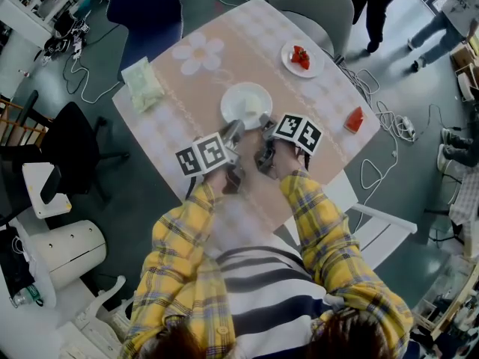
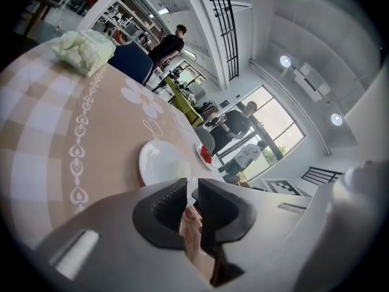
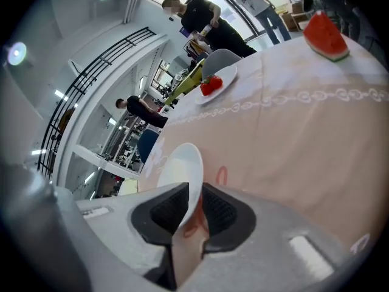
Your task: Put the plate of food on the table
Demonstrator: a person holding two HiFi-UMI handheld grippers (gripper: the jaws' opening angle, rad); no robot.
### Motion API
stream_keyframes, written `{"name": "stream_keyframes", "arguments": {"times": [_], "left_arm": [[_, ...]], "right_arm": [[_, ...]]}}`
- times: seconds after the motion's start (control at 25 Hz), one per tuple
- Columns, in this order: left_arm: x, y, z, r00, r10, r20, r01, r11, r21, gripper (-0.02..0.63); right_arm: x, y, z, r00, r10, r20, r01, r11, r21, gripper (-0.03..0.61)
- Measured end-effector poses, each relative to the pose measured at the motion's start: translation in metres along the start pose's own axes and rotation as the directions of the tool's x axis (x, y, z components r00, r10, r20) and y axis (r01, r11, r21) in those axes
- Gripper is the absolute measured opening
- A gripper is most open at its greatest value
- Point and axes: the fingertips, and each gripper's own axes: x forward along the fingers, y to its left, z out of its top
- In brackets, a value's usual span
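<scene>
An empty white plate lies in the middle of the peach-clothed table. My right gripper is at its near rim; in the right gripper view the plate's edge runs between the pads and the gripper is shut on it. My left gripper sits just left of it at the same rim, jaws shut with nothing visible between them; the plate shows just beyond. A small plate of red food stands at the far right.
A watermelon slice lies near the table's right edge. A pale green bag is at the left corner. A blue chair, a grey chair and a white chair surround the table. People stand beyond it.
</scene>
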Motion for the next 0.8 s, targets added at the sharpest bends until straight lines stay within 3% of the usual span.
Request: {"name": "stream_keyframes", "arguments": {"times": [0.2, 0.36, 0.48, 0.64, 0.8], "left_arm": [[-0.006, 0.000, -0.009, 1.000, 0.010, -0.006, -0.010, 1.000, -0.007, 0.040], [-0.011, -0.002, -0.016, 1.000, 0.011, -0.014, -0.011, 1.000, -0.017, 0.022], [-0.015, -0.004, -0.018, 1.000, 0.008, -0.016, -0.008, 1.000, -0.007, -0.003], [-0.024, -0.009, -0.020, 1.000, -0.001, -0.021, 0.002, 1.000, 0.026, -0.005], [-0.035, -0.012, -0.022, 1.000, -0.015, -0.021, 0.016, 0.999, 0.052, -0.005]], "right_arm": [[-0.015, -0.007, -0.003, 1.000, -0.012, 0.018, 0.012, 1.000, -0.019, 0.060], [-0.031, 0.007, -0.002, 0.999, 0.039, 0.031, -0.035, 0.992, -0.120, 0.051], [-0.043, 0.023, -0.002, 0.993, 0.096, 0.062, -0.081, 0.974, -0.210, 0.002], [-0.059, 0.043, -0.007, 0.984, 0.151, 0.095, -0.107, 0.925, -0.363, 0.000], [-0.073, 0.058, -0.015, 0.978, 0.165, 0.125, -0.076, 0.849, -0.522, 0.000]]}}
